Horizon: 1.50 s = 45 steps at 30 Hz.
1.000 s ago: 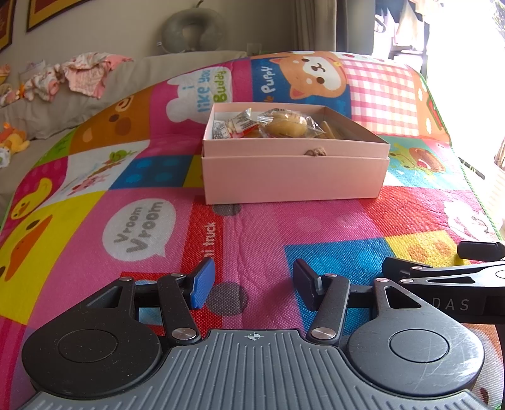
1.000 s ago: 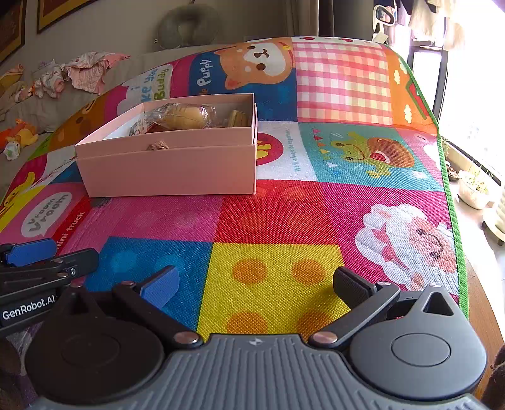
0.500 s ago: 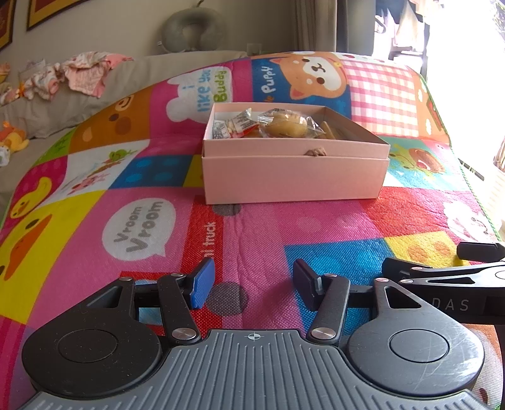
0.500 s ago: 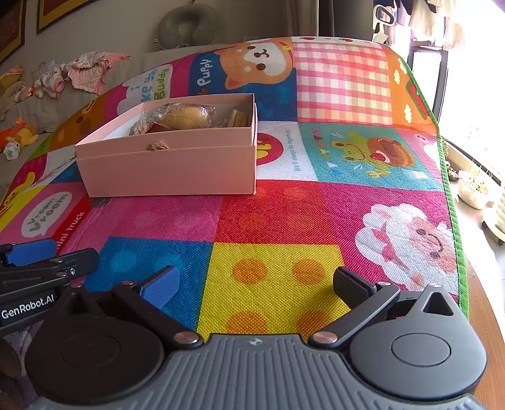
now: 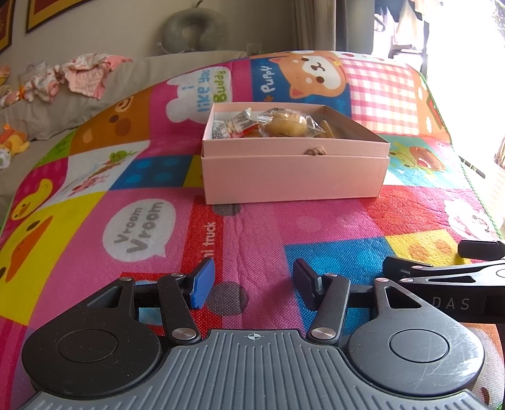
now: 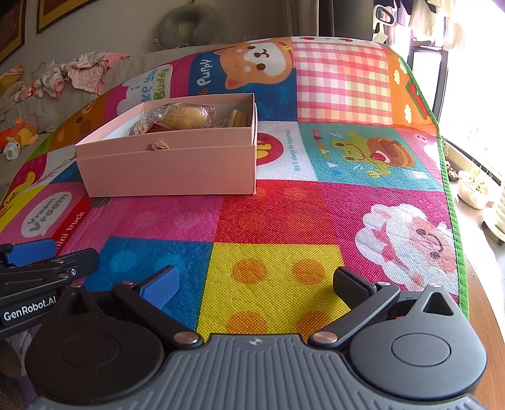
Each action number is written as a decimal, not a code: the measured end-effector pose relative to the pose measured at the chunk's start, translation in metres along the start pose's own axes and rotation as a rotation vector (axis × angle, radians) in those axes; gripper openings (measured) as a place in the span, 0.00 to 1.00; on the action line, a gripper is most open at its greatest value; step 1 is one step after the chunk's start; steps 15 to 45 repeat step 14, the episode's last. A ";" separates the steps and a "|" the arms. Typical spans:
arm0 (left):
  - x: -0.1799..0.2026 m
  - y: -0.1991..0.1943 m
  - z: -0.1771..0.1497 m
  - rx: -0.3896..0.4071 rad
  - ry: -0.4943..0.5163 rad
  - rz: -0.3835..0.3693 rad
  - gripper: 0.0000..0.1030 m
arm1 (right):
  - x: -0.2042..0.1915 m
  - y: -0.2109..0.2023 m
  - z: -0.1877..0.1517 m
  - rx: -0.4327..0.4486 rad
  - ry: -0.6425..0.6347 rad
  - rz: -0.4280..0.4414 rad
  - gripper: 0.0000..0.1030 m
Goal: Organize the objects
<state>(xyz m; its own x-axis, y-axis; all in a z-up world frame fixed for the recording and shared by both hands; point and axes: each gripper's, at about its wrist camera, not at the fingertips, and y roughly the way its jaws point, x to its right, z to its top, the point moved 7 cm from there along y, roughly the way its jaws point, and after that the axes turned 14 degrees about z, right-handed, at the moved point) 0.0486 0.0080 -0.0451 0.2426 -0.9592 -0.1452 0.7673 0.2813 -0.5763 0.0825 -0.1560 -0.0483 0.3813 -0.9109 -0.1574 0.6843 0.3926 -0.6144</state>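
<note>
An open pink box (image 5: 293, 176) (image 6: 170, 167) stands on a bright cartoon play mat (image 5: 252, 233) (image 6: 284, 227). Inside it lie a wrapped yellow pastry (image 5: 284, 126) (image 6: 186, 116), small snack packets (image 5: 233, 126) and some brown pieces (image 6: 238, 118). My left gripper (image 5: 252, 284) hovers low over the mat, well short of the box, open and empty. My right gripper (image 6: 255, 284) sits beside it to the right, open wider, also empty. Each gripper shows at the edge of the other's view.
A grey sofa (image 5: 63, 104) with crumpled clothes (image 5: 82, 75) and soft toys (image 5: 14, 142) lies behind the mat on the left. A neck pillow (image 5: 194, 30) rests against the wall. The mat's green edge (image 6: 454, 220) ends at a wooden rim, with plant pots (image 6: 473, 189) beyond.
</note>
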 end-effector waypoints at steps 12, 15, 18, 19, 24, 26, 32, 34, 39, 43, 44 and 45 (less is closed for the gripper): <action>0.001 -0.001 0.000 0.003 0.007 -0.006 0.58 | 0.000 0.000 0.000 0.000 0.000 0.000 1.00; 0.001 0.000 0.000 0.003 0.007 -0.004 0.58 | 0.000 0.000 0.000 0.000 0.000 0.000 1.00; 0.001 0.000 0.000 0.003 0.007 -0.004 0.58 | 0.000 0.000 0.000 0.000 0.000 0.000 1.00; 0.001 0.000 0.000 0.003 0.007 -0.004 0.58 | 0.000 0.000 0.000 0.000 0.000 0.000 1.00; 0.001 0.000 0.000 0.003 0.007 -0.004 0.58 | 0.000 0.000 0.000 0.000 0.000 0.000 1.00; 0.001 0.000 0.000 0.003 0.007 -0.004 0.58 | 0.000 0.000 0.000 0.000 0.000 0.000 1.00; 0.001 0.000 0.000 0.003 0.007 -0.004 0.58 | 0.000 0.000 0.000 0.000 0.000 0.000 1.00; 0.001 0.000 0.000 0.003 0.007 -0.004 0.58 | 0.000 0.000 0.000 0.000 0.000 0.000 1.00; 0.001 0.000 0.000 0.003 0.007 -0.004 0.58 | 0.000 0.000 0.000 0.000 0.000 0.000 1.00; 0.001 0.000 0.000 0.003 0.007 -0.004 0.58 | 0.000 0.000 0.000 0.000 0.000 0.000 1.00; 0.001 0.000 0.000 0.003 0.007 -0.004 0.58 | 0.000 0.000 0.000 0.000 0.000 0.000 1.00; 0.001 0.000 0.000 0.003 0.007 -0.004 0.58 | 0.000 0.000 0.000 0.000 0.000 0.000 1.00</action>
